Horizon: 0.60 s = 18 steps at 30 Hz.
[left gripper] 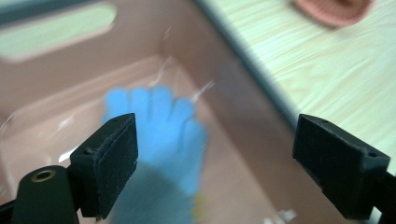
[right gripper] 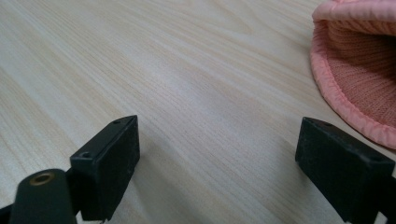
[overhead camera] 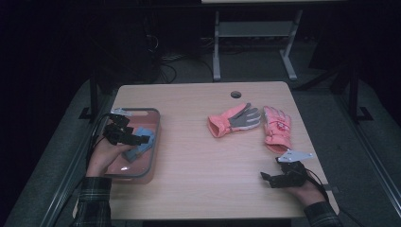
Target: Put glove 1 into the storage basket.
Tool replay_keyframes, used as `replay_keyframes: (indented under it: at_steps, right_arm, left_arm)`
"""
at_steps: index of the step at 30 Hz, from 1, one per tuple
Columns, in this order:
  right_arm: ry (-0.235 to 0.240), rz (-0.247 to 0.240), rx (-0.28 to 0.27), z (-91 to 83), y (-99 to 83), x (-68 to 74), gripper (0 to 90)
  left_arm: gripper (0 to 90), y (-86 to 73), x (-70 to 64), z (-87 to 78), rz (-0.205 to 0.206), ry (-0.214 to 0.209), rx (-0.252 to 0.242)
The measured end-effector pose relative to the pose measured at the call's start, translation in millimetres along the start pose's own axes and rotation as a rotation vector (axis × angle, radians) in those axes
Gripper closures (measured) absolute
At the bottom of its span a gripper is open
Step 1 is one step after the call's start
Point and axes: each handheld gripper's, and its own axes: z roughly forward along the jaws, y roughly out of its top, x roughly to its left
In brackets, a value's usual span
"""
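— Black jaws on my left tool stand wide apart over the blue glove, which lies in the pink bin at the table's left edge.

— And your right tool?

— Open too, empty, near the front right corner, just short of the pink gloves.

A blue glove lies flat inside a pink bin at the table's 9 o'clock side, fingers pointing toward 12. Two pink gloves lie flat on the wood near 2 o'clock.
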Motion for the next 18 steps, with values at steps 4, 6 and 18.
replay_keyframes:
  at_steps: [4, 6, 18]
  right_arm:
    - [0.0, -0.001, 0.0, 0.0, 0.0, 0.0, 13.5]
    - [0.0, -0.001, 0.0, 0.0, 0.0, -0.1, 13.4]
    - [0.0, -0.002, -0.001, 0.1, 0.0, -0.1, 13.5]
  left_arm:
    - [13.8, 7.4, -12.3, -4.0, 0.025, -0.036, -0.027]
    - [13.8, 11.5, -19.9, -4.8, 0.039, -0.047, -0.049]
    - [14.8, 28.8, -61.3, 11.2, 0.126, -0.111, -0.052]
